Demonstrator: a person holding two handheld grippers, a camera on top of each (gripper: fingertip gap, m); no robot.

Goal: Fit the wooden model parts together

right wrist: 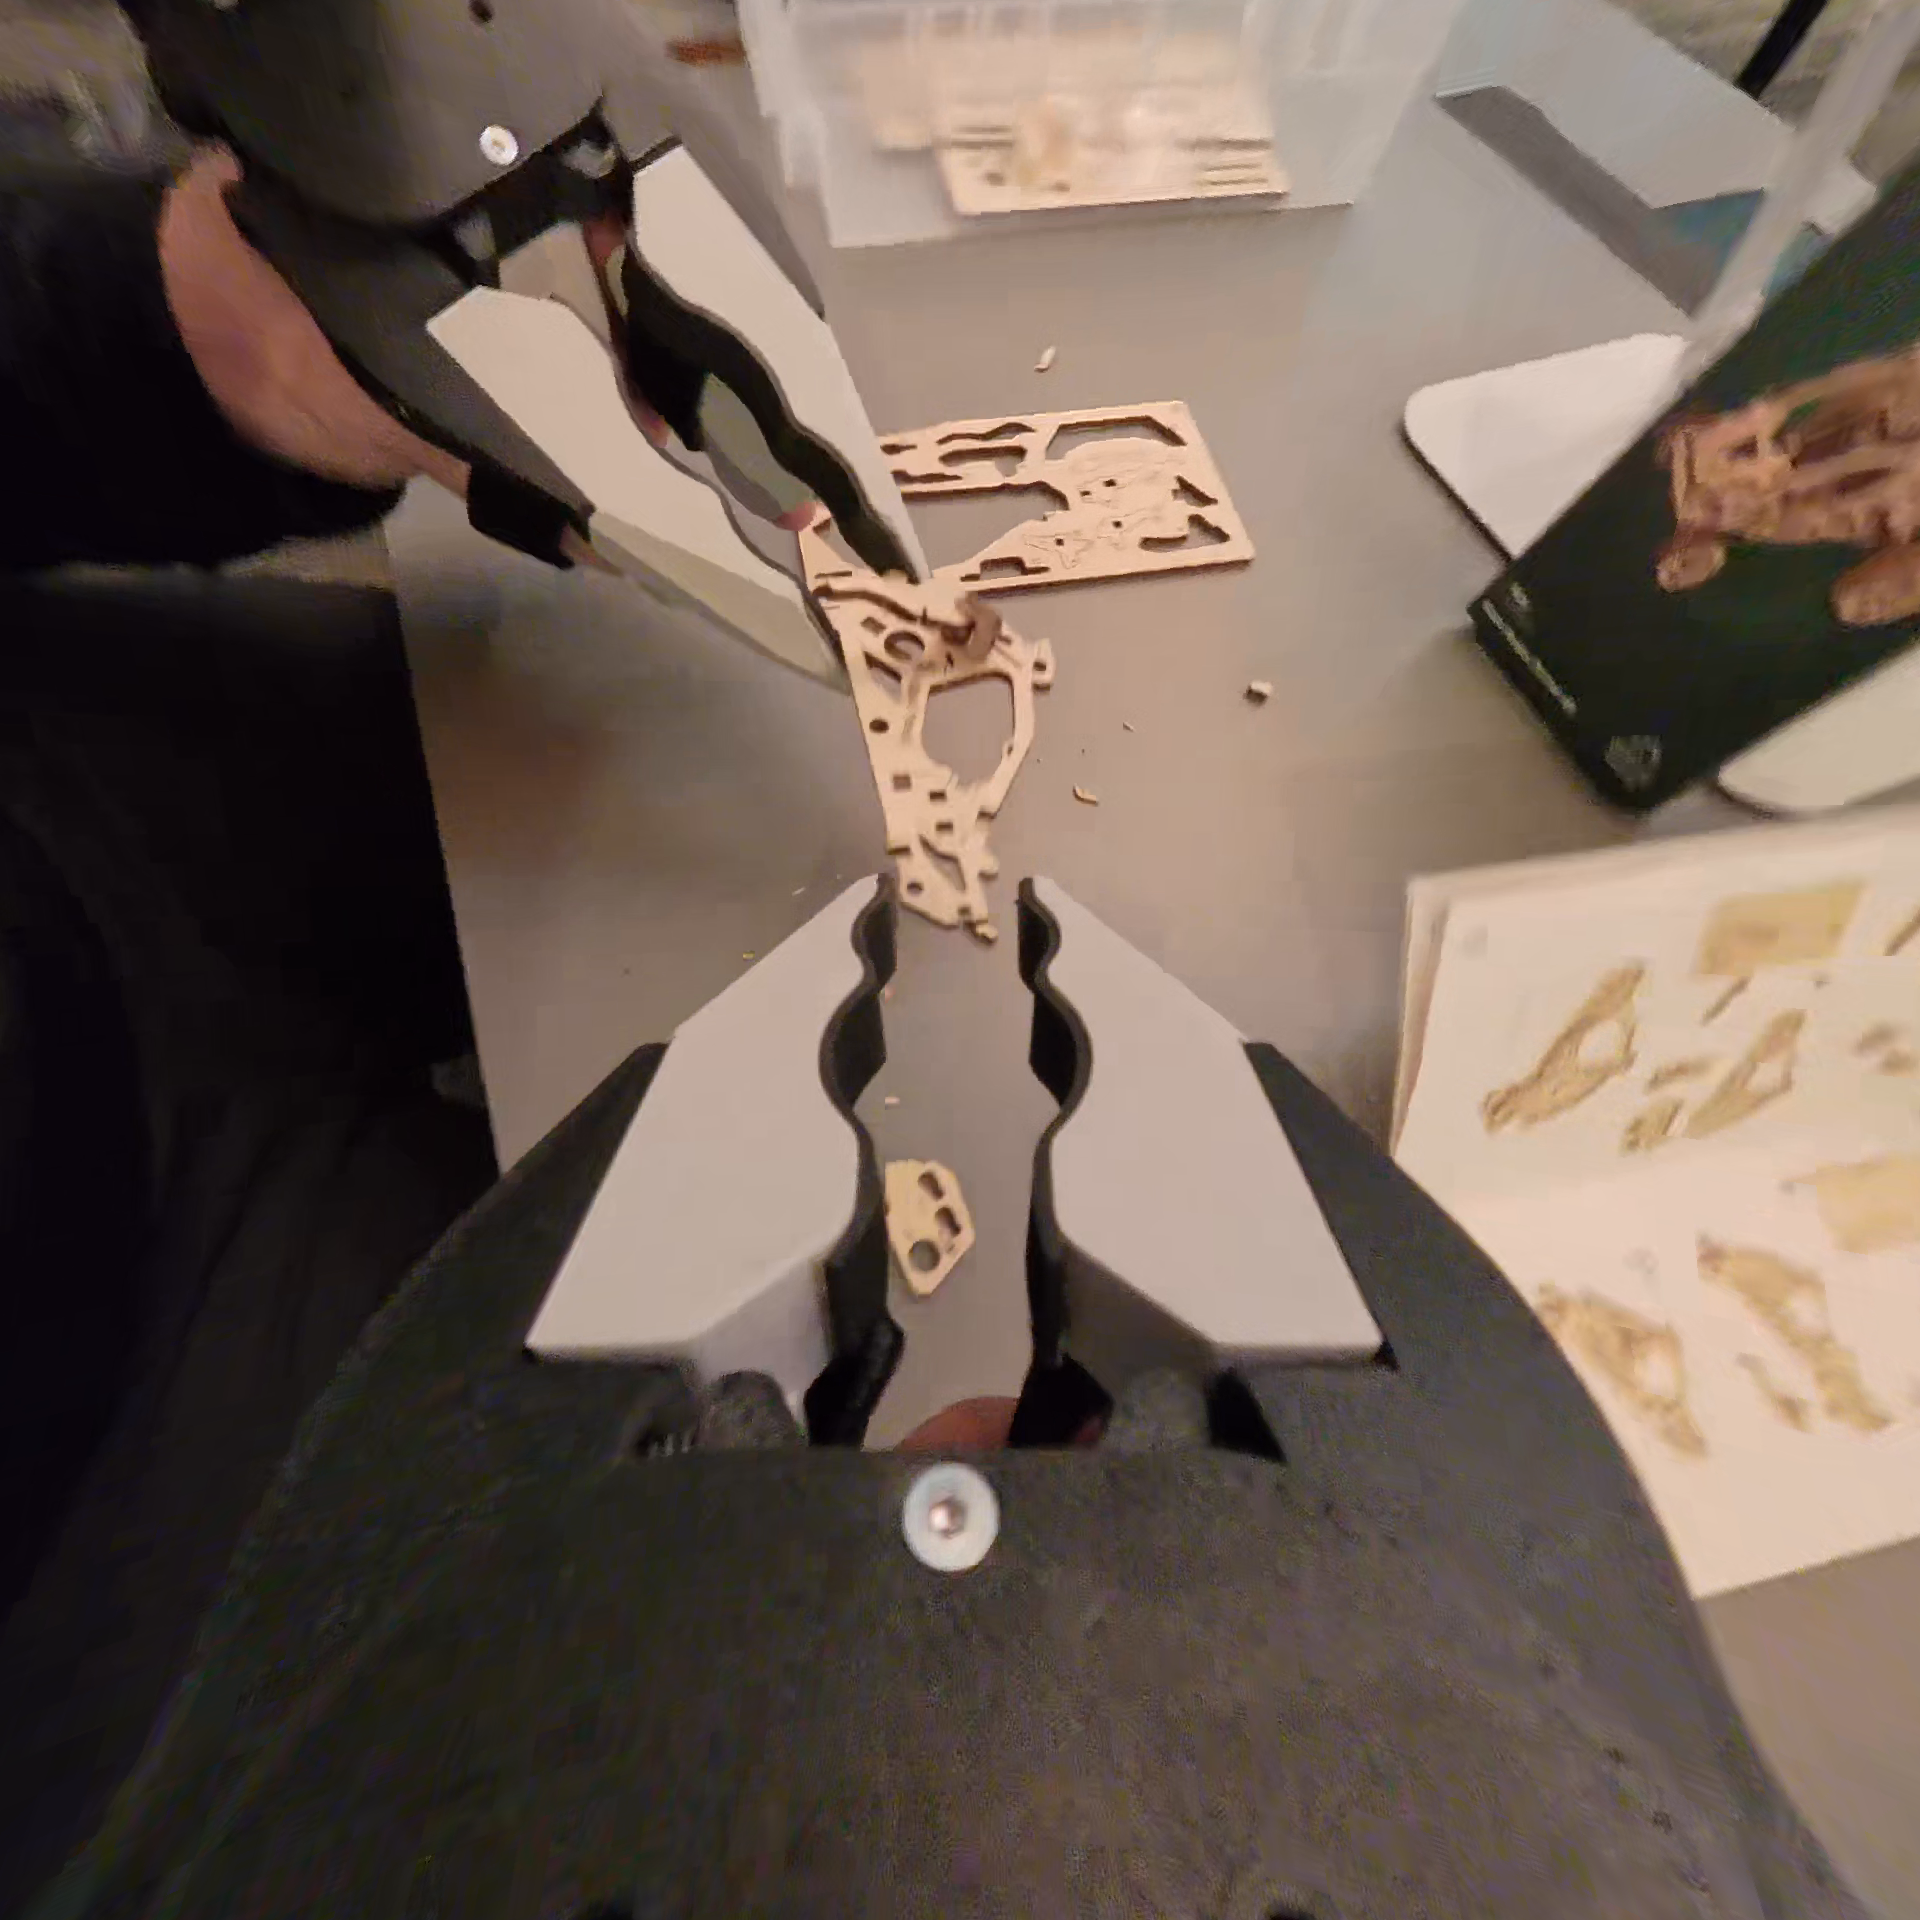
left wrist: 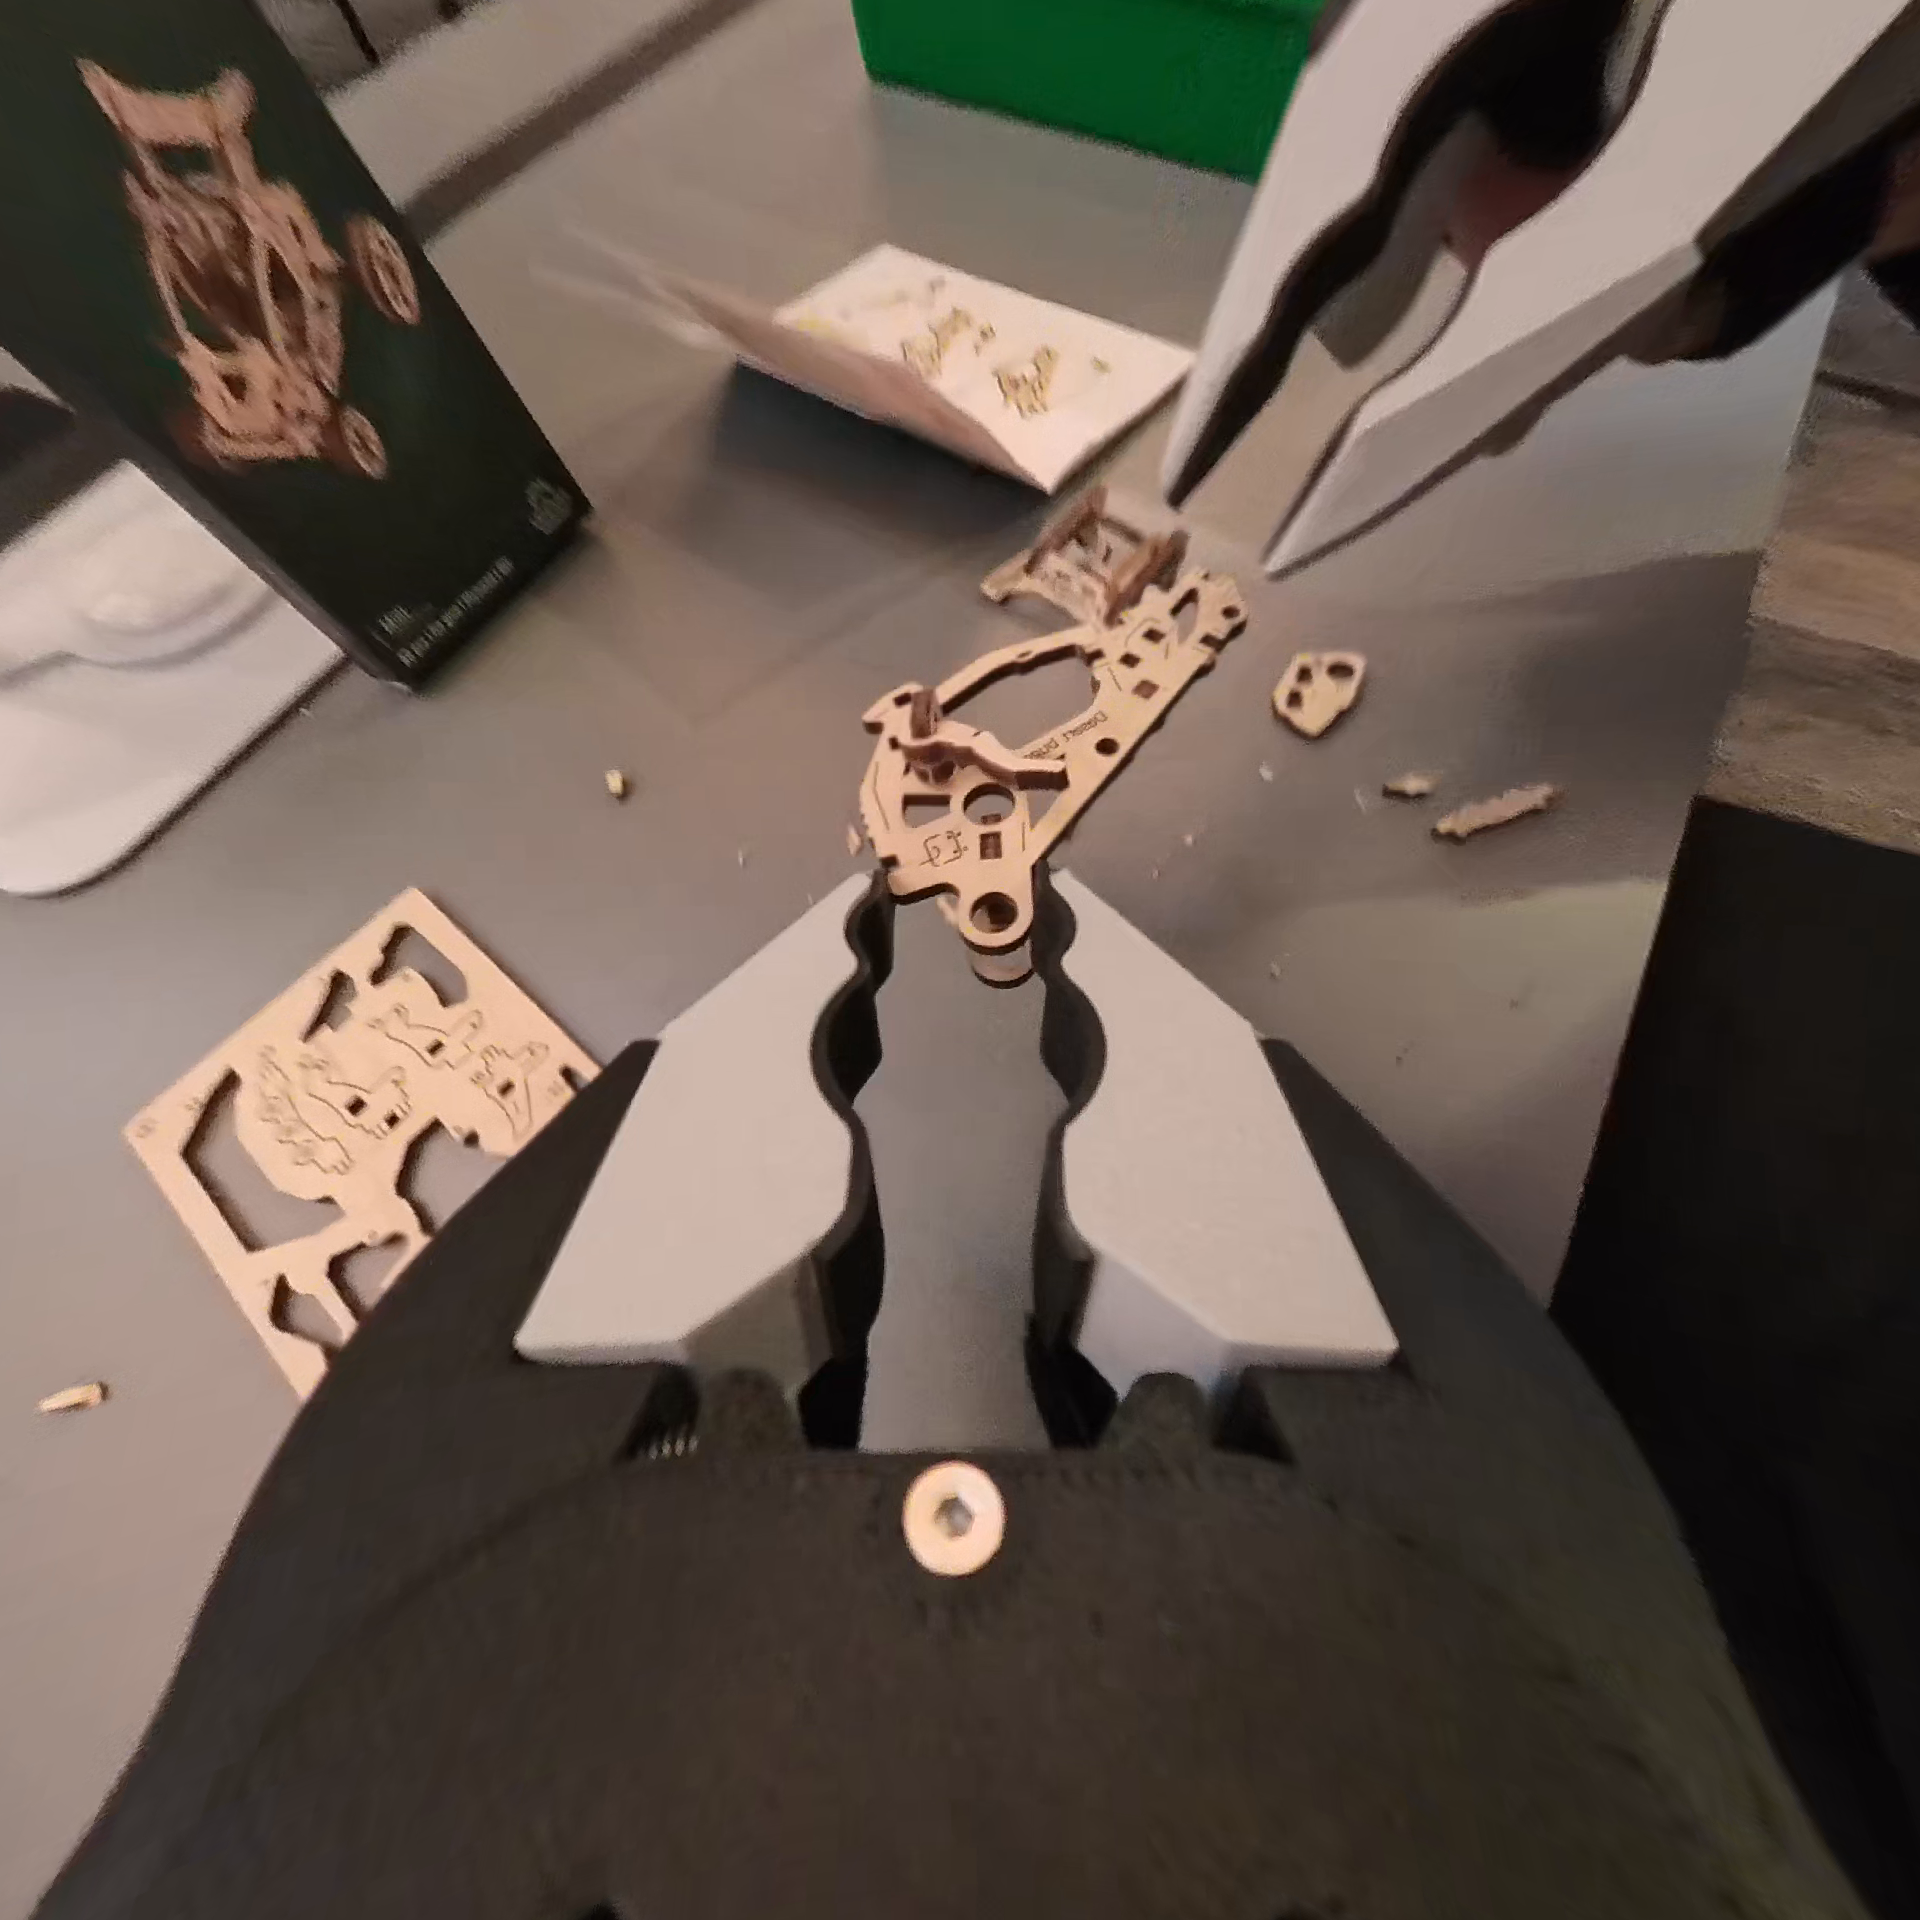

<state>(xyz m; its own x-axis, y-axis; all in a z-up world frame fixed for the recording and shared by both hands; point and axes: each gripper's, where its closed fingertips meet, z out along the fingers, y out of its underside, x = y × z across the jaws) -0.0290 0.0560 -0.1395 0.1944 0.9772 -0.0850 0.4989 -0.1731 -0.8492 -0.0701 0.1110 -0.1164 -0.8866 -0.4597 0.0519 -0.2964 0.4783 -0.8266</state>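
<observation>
Two grippers work over a grey counter [left wrist: 644,727] littered with laser-cut plywood. Nearest in the left wrist view, the left gripper [left wrist: 961,899] is closed part-way on the near end of a flat wooden frame piece [left wrist: 997,779]. Its fingertips bear on the edges by a round eyelet, and the piece juts forward, lifted off the counter at that end. A small darker part stands slotted into the frame just beyond the eyelet.

From the right wrist view, the right gripper [right wrist: 956,894] stands partly open with nothing between its pads. The far tip of the frame lies just ahead of its fingertips, apart from both. A small loose plate [right wrist: 928,1226] lies on the counter beneath its fingers.

Judging by its look, the frame is very light, thin and stiff but brittle. The narrow bridges around the big cut-out would likely snap if twisted or squeezed flat-wise. Taking hold by the edges on the solid web near the eyelet, or on the broader slotted far end, seems safest.

Farther off lie a part-emptied parts sheet [left wrist: 343,1122], a small sub-assembly [left wrist: 1081,566], loose slivers [left wrist: 1496,810], an open instruction booklet [left wrist: 977,364], a dark product box [left wrist: 281,343] and a green box [left wrist: 1081,73].
</observation>
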